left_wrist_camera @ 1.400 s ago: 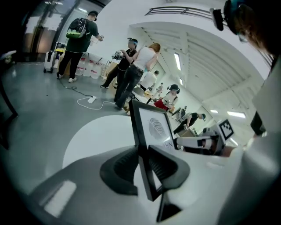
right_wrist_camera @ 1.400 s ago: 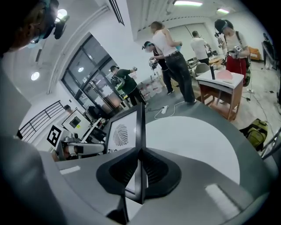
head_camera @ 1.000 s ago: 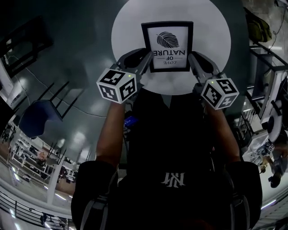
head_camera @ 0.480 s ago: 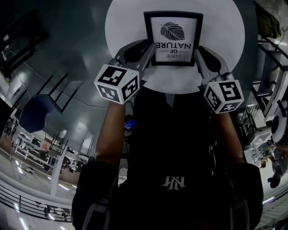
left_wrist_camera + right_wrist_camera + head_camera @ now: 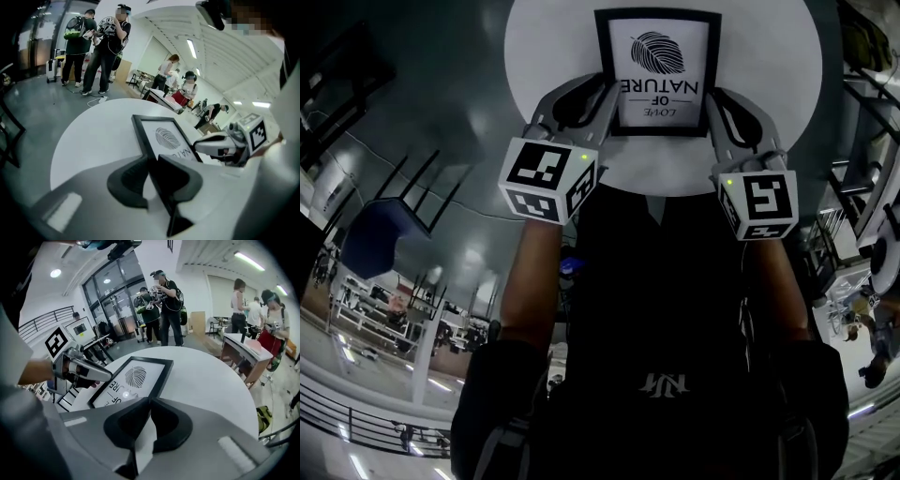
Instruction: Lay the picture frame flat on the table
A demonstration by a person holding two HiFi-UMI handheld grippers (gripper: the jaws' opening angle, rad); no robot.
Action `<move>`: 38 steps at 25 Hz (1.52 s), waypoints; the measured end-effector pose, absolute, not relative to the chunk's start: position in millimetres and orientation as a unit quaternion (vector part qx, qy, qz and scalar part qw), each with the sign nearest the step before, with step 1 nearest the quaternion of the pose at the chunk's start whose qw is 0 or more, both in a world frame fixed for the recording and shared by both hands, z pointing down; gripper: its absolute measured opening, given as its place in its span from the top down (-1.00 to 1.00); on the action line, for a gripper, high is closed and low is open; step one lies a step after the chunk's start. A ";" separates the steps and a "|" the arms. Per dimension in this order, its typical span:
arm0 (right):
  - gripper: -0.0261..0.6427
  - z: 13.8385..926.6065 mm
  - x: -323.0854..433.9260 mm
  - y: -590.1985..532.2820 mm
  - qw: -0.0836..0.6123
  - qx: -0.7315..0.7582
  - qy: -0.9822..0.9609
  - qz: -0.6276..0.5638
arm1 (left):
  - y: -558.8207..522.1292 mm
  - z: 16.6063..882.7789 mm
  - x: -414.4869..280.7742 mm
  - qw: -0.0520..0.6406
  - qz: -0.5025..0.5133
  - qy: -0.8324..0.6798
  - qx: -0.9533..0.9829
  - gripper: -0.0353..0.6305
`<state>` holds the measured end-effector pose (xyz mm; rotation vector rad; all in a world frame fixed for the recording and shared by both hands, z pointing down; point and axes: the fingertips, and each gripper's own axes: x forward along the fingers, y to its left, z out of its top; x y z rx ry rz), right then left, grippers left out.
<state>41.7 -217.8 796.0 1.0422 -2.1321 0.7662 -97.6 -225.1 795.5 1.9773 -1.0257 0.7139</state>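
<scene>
Two grippers are pinching one picture frame (image 5: 656, 67) by its near corners over the round white table (image 5: 546, 56). The left gripper (image 5: 598, 94) is squeezing its jaws nearly together on the frame's black left edge, which is running straight through the narrow slot between them (image 5: 152, 161). The right gripper (image 5: 719, 98) is doing the same on the right edge, its jaws pressing almost closed around the thin rim (image 5: 149, 404). The frame is facing up, its leaf print and lettering upside down to the person, and it is lying low over the tabletop; whether its back is touching the surface cannot be told. Both forearms are reaching forward side by side, the left arm (image 5: 530, 281) and right arm (image 5: 773, 286) angling slightly inward, with the marker cubes (image 5: 548, 178) riding on top.
</scene>
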 end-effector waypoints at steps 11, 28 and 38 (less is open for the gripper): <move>0.92 782.9 -25.1 -225.0 0.325 0.363 -0.842 0.232 | -236.1 796.0 -95.1 0.337 0.313 -0.395 0.795 0.88; 0.92 631.8 -27.3 -255.6 0.253 0.402 -0.869 0.140 | -248.9 633.9 -86.9 0.249 0.213 -0.388 0.861 0.89; 0.92 440.0 -46.7 -255.6 0.147 0.429 -0.886 0.094 | -254.4 460.7 -124.8 0.156 0.140 -0.387 0.898 0.89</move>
